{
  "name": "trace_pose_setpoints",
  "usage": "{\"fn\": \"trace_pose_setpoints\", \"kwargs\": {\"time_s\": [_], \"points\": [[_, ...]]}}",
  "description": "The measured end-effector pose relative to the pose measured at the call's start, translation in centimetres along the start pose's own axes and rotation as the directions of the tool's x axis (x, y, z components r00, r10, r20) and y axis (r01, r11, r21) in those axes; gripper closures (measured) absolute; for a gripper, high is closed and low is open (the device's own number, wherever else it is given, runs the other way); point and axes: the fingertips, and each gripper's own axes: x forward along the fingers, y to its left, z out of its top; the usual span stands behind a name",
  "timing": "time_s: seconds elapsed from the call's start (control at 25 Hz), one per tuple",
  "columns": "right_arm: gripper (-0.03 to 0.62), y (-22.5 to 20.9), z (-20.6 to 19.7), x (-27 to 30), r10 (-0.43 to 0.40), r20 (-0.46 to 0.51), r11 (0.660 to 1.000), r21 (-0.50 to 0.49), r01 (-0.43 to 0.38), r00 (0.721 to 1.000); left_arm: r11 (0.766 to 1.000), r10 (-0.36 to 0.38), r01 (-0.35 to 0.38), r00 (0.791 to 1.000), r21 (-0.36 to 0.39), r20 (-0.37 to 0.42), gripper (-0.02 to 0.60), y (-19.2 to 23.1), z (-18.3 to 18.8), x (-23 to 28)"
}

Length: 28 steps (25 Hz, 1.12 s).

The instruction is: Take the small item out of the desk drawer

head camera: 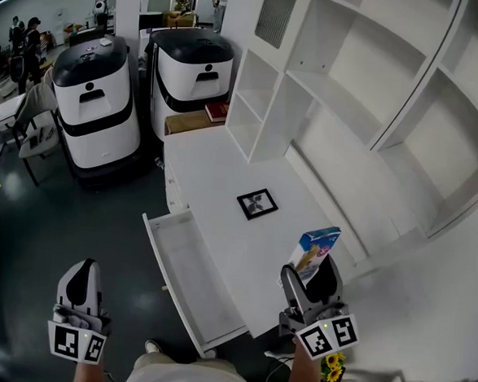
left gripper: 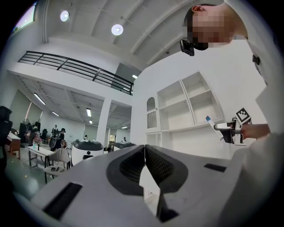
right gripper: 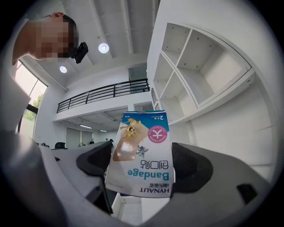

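At the far left, our left gripper (head camera: 82, 270) hangs low, off the desk's edge. In the left gripper view its jaws are pressed together, tip against tip, and nothing sits between them (left gripper: 144, 149). Well ahead of it stand two white-and-black machines (head camera: 95, 107) on the dark floor.

Just to the right of that gripper, and slightly ahead, the desk drawer (head camera: 156, 252) stands pulled out from the white desk (head camera: 216, 172), lying between our two grippers.

Further right, our right gripper (head camera: 308, 273) is clamped on the small item, a bandage box (head camera: 318, 242), held above the desk's near edge and clear of the drawer. In the right gripper view (right gripper: 140, 156) the box (right gripper: 142, 153) stands up out of the jaws, with a pad pressed on either side of its lower half (its print reads upside down from there). The left gripper view catches the same gripper (left gripper: 231, 131) off to its right, the box's corner (left gripper: 208, 120) poking up from it.

Ahead of the right gripper and a little to its left, a small framed picture (head camera: 257, 204) lies flat on the desk. Beyond and to its right rise the white shelves (head camera: 353, 80). Behind the right gripper, close to our wrist, some yellow flowers (head camera: 333, 367) show.
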Motion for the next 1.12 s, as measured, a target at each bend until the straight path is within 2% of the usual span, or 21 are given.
{"fn": "trace_pose_setpoints", "kwargs": {"time_s": [0.24,0.56,0.8,1.12], "points": [[0.158,-0.3,1.7,-2.1,-0.026,0.039,0.999,0.041,0.024,0.999,1.0,0.015,-0.015,1.0,0.002,0.018,0.565,0.8,1.0,-0.3],[0.158,-0.9,1.4,-4.5,-0.098,0.043,0.995,0.007,0.098,0.994,0.999,0.042,-0.042,0.999,-0.01,0.025,0.565,1.8,1.3,-1.2],[0.158,-0.3,1.1,-4.6,-0.11,0.035,0.994,0.012,0.11,0.993,0.998,0.059,-0.059,0.998,-0.023,0.01,0.565,2.7,0.9,-2.2],[0.158,1.3,1.3,-3.2,-0.076,0.037,0.997,0.025,0.075,0.996,0.999,0.039,-0.039,0.999,-0.032,-0.003,0.565,2.8,0.5,-2.3]]}}
